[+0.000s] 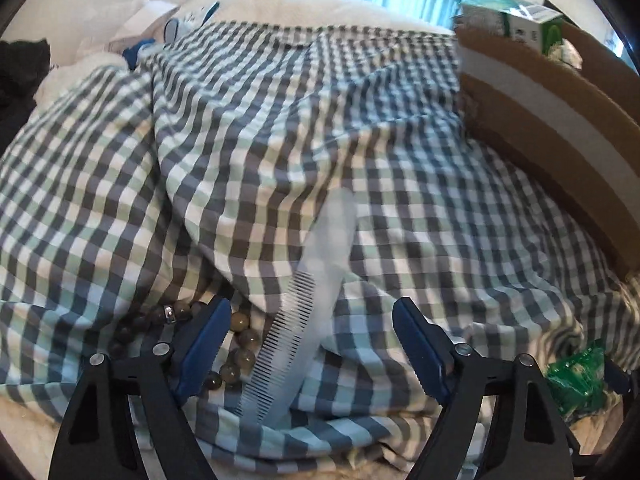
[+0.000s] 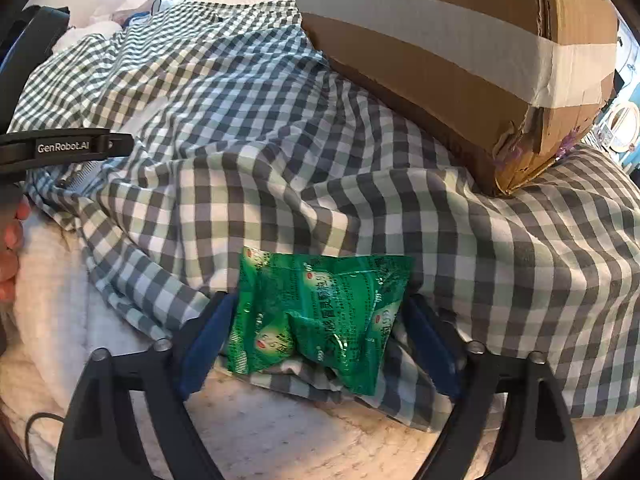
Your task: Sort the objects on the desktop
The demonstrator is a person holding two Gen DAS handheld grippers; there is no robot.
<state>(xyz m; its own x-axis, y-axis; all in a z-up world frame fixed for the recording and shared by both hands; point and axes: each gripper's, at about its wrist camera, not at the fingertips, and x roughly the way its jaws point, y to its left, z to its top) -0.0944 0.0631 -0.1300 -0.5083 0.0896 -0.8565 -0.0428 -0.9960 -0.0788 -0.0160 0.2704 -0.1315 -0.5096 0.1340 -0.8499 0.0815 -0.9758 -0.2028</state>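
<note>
Left tongs (image 1: 308,320) apart, straddling clear comb (image 1: 298,332) on checked cloth (image 1: 240,140), bead bracelet (image 1: 236,344) touching left finger. Right tongs (image 2: 320,320) apart around green packet (image 2: 316,316). Risk: snagging beads or cloth folds when clamping.

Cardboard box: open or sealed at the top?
Open. The left wrist view shows the cardboard box with a green-and-white carton sticking out above its rim; the white tape only bands its side.
</note>
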